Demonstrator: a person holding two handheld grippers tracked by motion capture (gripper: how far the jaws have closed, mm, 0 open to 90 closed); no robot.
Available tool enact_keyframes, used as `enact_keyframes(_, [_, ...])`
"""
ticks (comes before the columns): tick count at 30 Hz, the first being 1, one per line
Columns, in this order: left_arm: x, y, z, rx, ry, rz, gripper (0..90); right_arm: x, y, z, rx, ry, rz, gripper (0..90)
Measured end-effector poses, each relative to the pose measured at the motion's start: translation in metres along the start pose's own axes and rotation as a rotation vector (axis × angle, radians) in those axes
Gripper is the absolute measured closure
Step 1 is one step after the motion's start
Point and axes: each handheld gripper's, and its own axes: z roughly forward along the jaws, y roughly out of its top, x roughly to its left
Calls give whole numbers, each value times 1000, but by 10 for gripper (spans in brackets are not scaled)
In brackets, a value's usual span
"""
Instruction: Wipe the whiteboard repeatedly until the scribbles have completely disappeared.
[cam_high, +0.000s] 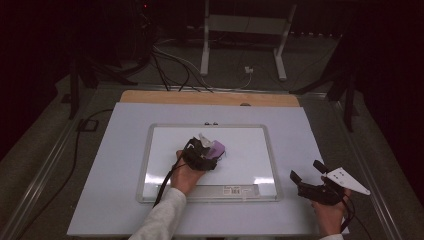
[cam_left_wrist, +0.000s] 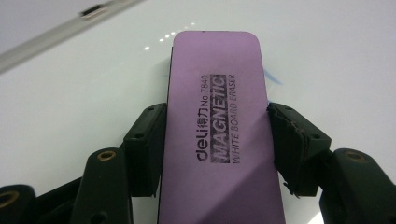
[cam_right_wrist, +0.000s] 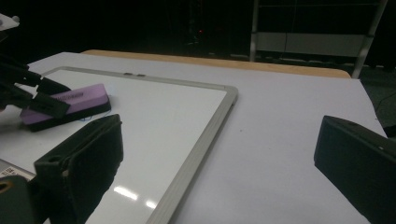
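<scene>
A purple magnetic whiteboard eraser (cam_left_wrist: 217, 135) lies flat on the whiteboard (cam_high: 240, 140), near the board's middle. My left gripper (cam_high: 207, 152) is shut on the eraser (cam_high: 218, 148), one jaw pressed on each long side. A trace of blue marker (cam_left_wrist: 274, 79) peeks out beside the eraser. From the right gripper view the eraser (cam_right_wrist: 70, 103) sits at far left with the left gripper's fingers (cam_right_wrist: 46, 102) on it. My right gripper (cam_high: 306, 172) stands open, off the board's right side, with nothing between its jaws (cam_right_wrist: 215, 154).
The whiteboard's grey frame (cam_right_wrist: 196, 149) rests on a pale table cover (cam_high: 300, 130) over a wooden table (cam_high: 210, 97). A barcode label (cam_high: 232, 190) sits on the board's near frame. Cables and a white stand leg (cam_high: 205, 50) lie on the floor beyond.
</scene>
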Motion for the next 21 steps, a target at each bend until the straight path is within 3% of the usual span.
enact_keyframes(2, [-7,1,0,-1,16,36,420,0,0,0,1,0,0,19])
enact_keyframes(6, [-5,3,1,9,37,50,420,0,0,0,-1,-1,-1,19])
enact_keyframes(12, [22,5,1,20,127,-3,420,-1,0,-1,-3,-4,5,19])
enact_keyframes(16, [42,3,0,18,178,-60,419,-2,0,-1,-3,-4,6,19])
enact_keyframes(18, [48,3,1,17,174,-91,420,-1,0,-1,-3,-3,3,19])
enact_keyframes(21, [47,4,1,24,183,-87,420,-1,0,0,-1,-3,3,19])
